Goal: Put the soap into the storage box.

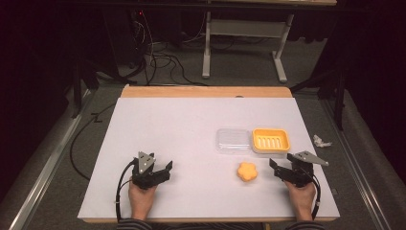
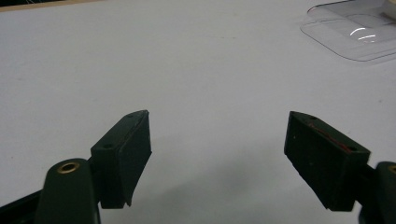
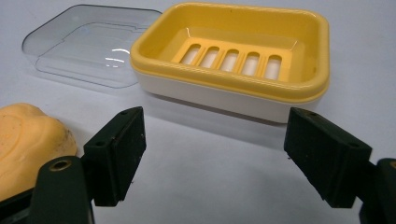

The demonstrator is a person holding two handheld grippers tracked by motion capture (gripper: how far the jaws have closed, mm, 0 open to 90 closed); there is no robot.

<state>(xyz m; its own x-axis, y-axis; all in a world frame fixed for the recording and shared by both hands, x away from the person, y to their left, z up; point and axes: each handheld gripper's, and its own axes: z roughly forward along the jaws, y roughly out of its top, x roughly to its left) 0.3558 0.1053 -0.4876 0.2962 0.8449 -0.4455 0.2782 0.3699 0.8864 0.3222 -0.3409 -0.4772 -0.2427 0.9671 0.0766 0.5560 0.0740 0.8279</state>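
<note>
The orange flower-shaped bar of soap (image 1: 247, 171) is lying flat on the white table top (image 1: 182, 124), near the person's edge and right of the middle. Its outline is roughly round and lobed, so no long axis or pointing direction is standing out.

Just beyond it, the yellow rectangular plastic soap dish with a slotted drain tray (image 1: 271, 140) is sitting on its white base, its long side running across the table. The clear rectangular plastic lid (image 1: 232, 140) is lying directly to the left of the dish, apparently touching it, its long side running the same way.

The right gripper (image 1: 280, 168) is resting near the table's right edge, just right of the soap and apart from it. In the right gripper view its jaws are standing wide apart with nothing between them, the dish (image 3: 233, 60) lying ahead, the soap (image 3: 28, 144) off to the left and the lid (image 3: 88, 44) behind that.

The left gripper (image 1: 165, 171) is sitting well to the left of the soap. Its jaws are also gaping wide over bare table, holding nothing, with a corner of the lid (image 2: 355, 35) far ahead.
</note>
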